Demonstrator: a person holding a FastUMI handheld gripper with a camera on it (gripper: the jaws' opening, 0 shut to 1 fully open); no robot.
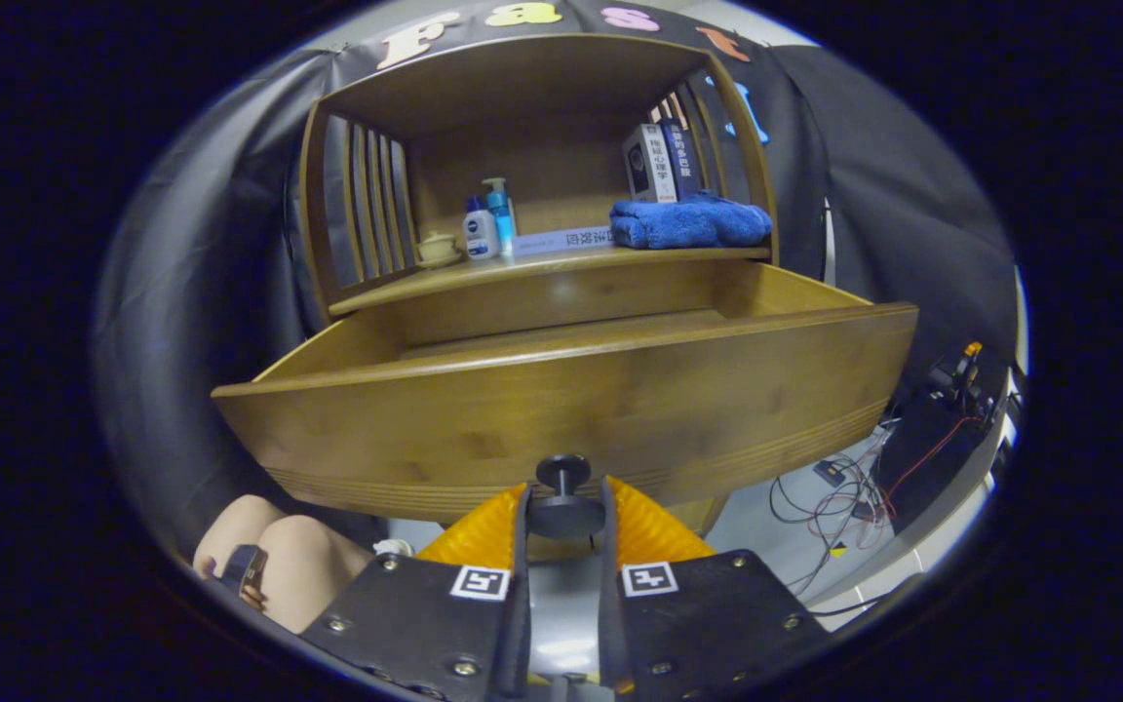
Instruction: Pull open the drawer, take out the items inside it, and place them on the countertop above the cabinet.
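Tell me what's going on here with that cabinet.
A person's handheld gripper is shut on the drawer knob, and the wooden drawer is pulled well out of the cabinet. From this low angle the drawer's inside is hidden. On the countertop above sit a folded blue towel, two bottles, books and a small lidded pot.

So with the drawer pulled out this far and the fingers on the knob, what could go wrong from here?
1. The gripper is shut on the knob of the drawer, which is already far out. More pulling might bring it off its runners or tip the cabinet.
2. The drawer's inside is hidden behind its front panel, so reaching in blind could knock the items.
3. The countertop already holds bottles, a book and a blue towel; free room looks tight.
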